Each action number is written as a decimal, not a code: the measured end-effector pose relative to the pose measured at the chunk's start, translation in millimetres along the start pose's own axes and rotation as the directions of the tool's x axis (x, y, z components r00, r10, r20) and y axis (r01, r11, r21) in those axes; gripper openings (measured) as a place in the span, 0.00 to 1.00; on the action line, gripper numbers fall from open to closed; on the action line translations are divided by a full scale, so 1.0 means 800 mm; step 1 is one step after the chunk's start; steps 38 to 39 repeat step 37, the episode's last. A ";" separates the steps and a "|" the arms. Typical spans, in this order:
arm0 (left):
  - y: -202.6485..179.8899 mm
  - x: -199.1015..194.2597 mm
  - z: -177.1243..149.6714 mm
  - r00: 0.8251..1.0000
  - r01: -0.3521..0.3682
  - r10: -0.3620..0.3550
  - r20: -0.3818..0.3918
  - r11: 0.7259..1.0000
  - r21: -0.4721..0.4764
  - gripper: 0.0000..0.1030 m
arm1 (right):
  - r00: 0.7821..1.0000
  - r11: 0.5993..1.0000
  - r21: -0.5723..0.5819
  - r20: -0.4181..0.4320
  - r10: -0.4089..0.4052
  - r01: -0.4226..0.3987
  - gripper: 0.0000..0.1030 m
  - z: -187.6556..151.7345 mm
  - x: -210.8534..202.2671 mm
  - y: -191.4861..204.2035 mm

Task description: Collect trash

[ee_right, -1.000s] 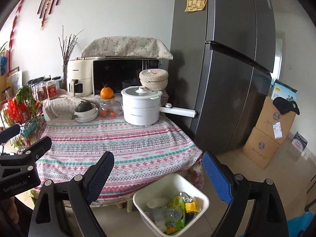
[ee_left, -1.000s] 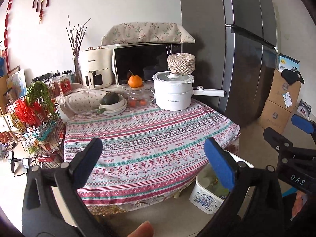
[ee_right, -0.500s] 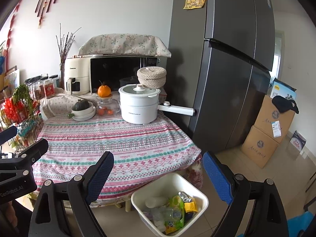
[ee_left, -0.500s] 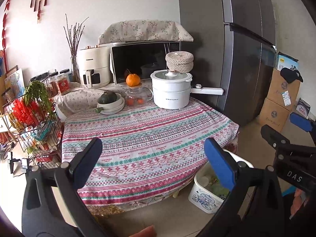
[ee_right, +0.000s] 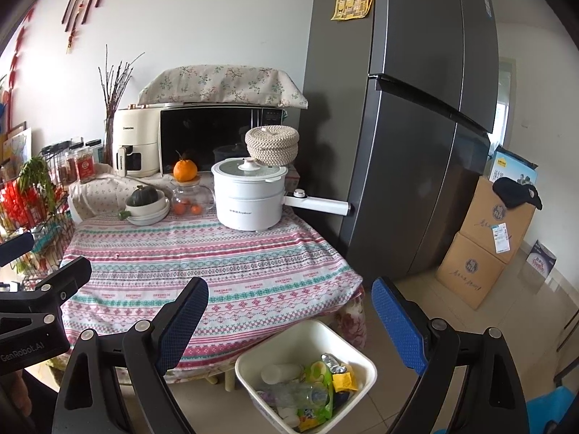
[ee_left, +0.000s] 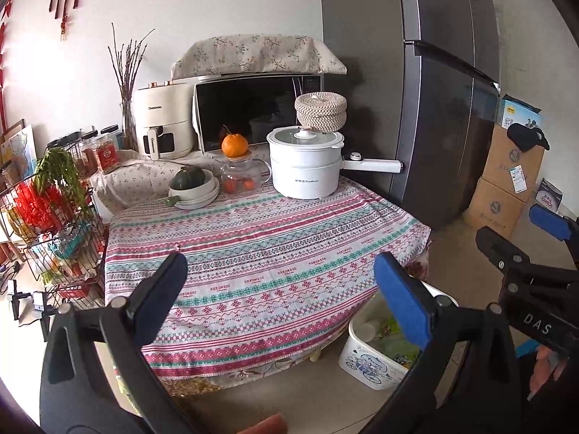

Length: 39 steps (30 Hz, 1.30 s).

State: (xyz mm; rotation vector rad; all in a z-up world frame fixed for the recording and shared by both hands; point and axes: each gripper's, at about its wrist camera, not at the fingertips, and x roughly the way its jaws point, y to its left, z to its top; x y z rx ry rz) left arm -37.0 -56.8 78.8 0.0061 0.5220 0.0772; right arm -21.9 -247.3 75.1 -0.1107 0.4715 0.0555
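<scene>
A: Biggest thing first: the tall dark grey refrigerator (ee_right: 427,126) fills the right wrist view from twelve to three o'clock. Left of it, at about nine o'clock, stands the bench under its pink-and-teal striped cloth (ee_right: 202,264), its front half bare of litter as far as I can see.

B: And the trash itself?

A: In the white square plastic bin (ee_right: 356,356) on the floor at six o'clock, just beside the bench's corner: a clear bottle, green and yellow wrappers (ee_right: 318,379), a white cup.

B: The jaws?

A: Right gripper (ee_right: 289,322) spread wide, holding nothing. Left gripper (ee_left: 280,289) likewise wide and empty (both hover short of the bench).

B: Risks?

A: The white electric pot's long handle (ee_right: 318,203) juts past the bench edge; I'd judge a careless sweep could catch it. A blind step forward could also tip the bin.
</scene>
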 end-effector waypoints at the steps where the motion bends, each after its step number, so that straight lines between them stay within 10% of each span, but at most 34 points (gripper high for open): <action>1: -0.001 0.000 0.000 1.000 0.001 -0.001 -0.001 1.000 0.001 0.99 | 1.000 1.000 0.001 -0.001 0.000 0.000 0.91 0.000 0.000 0.000; 39: 0.004 0.023 0.001 0.996 0.043 -0.041 -0.077 0.999 0.023 0.99 | 1.000 1.000 -0.018 -0.020 -0.017 0.016 0.92 -0.001 0.015 0.004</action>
